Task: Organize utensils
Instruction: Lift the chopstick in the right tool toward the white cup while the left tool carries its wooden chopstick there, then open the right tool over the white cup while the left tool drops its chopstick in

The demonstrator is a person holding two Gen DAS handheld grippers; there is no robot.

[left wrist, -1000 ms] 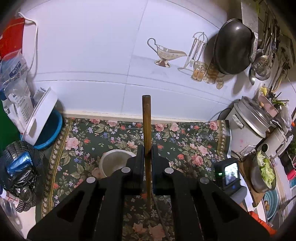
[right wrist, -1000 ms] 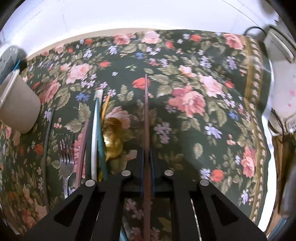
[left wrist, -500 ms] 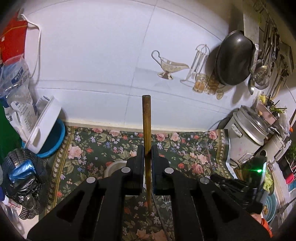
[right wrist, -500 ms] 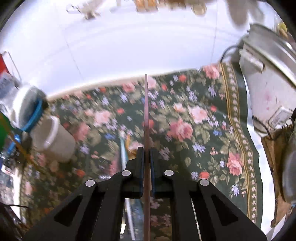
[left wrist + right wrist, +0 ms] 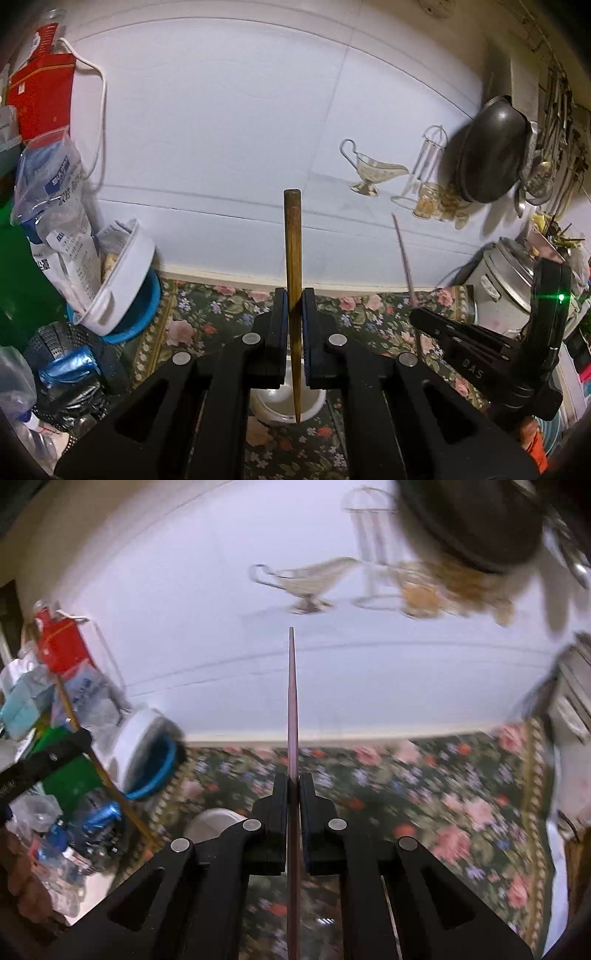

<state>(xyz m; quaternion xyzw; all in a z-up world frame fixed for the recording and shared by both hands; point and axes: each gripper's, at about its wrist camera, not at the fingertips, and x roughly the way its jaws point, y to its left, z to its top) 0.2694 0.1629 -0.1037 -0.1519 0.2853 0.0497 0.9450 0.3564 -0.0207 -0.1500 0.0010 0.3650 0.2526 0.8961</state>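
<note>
My left gripper is shut on a brown wooden chopstick, thick end up. Its thin tip hangs over a white cup on the floral cloth. My right gripper is shut on a thin mauve chopstick that points up toward the wall. In the left wrist view the right gripper comes in from the right with the mauve chopstick slanting upward. In the blurred right wrist view the cup sits low on the left, and the left gripper and brown chopstick show beyond it.
The floral cloth covers the counter up to the white tiled wall. A blue bowl with a white container, bags and a black strainer crowd the left. A rice cooker stands at the right, and a dark wok hangs above it.
The right gripper has lifted the mauve chopstick off the cloth, away from the other utensils, and tilted up toward the wall. The left gripper rose a little; the cup now sits under its fingers.
</note>
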